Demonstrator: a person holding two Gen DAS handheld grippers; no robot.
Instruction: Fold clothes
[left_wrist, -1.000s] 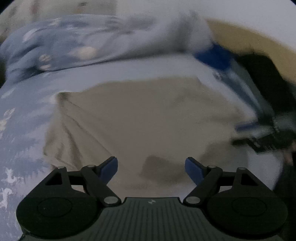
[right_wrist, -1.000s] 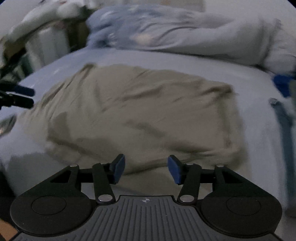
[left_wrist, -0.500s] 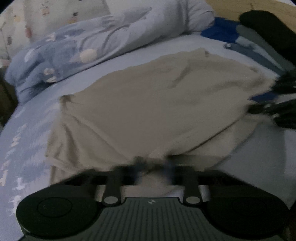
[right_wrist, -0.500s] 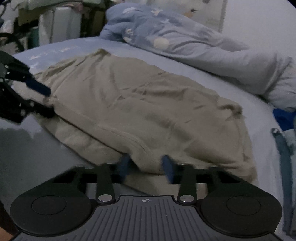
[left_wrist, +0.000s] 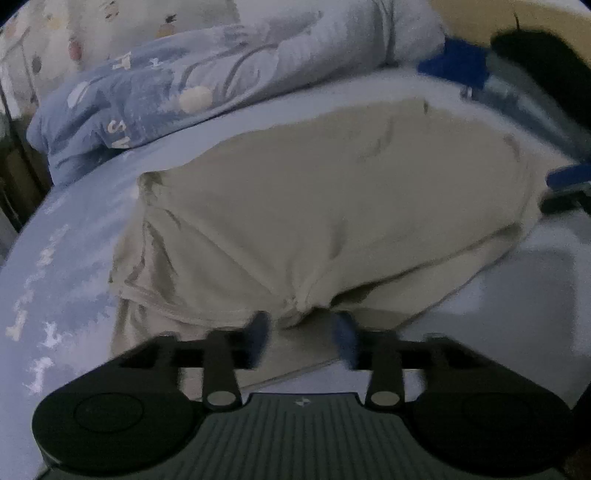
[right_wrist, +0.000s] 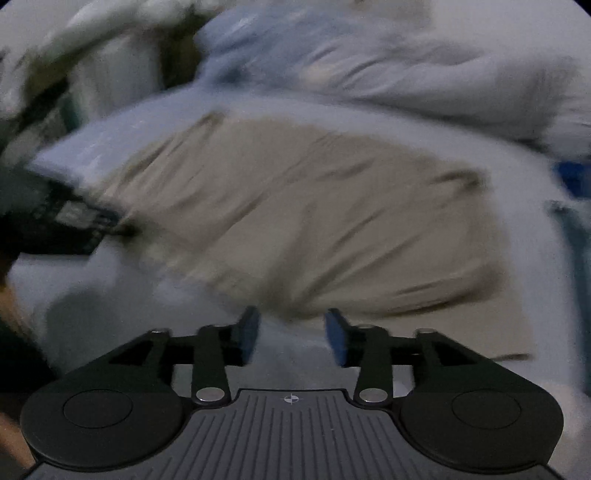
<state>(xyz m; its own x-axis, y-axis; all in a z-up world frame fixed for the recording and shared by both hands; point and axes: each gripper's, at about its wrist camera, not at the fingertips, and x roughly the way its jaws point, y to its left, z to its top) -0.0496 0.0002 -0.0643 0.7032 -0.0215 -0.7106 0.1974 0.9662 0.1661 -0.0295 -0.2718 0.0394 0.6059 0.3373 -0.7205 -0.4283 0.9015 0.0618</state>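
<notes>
On the bed (left_wrist: 70, 236), along its left edge, patterned blue sheet is lying bare, with a rumpled blue duvet (left_wrist: 192, 85) bunched across the far edge. Mid-bed, the beige garment (left_wrist: 332, 206) is lying spread flat, its near hem folded over toward you. Your left gripper (left_wrist: 301, 334) is opening its jaws right at that near hem; a puckered bit of the fabric is sitting between the blue pads (left_wrist: 258, 332), no longer pinched. In the blurred right wrist view, your right gripper (right_wrist: 291, 332) is also opening, about half wide, holding nothing, just short of the garment's near edge. At the bed's right edge, blue and grey clothes (left_wrist: 458, 66) are lying in a pile.
</notes>
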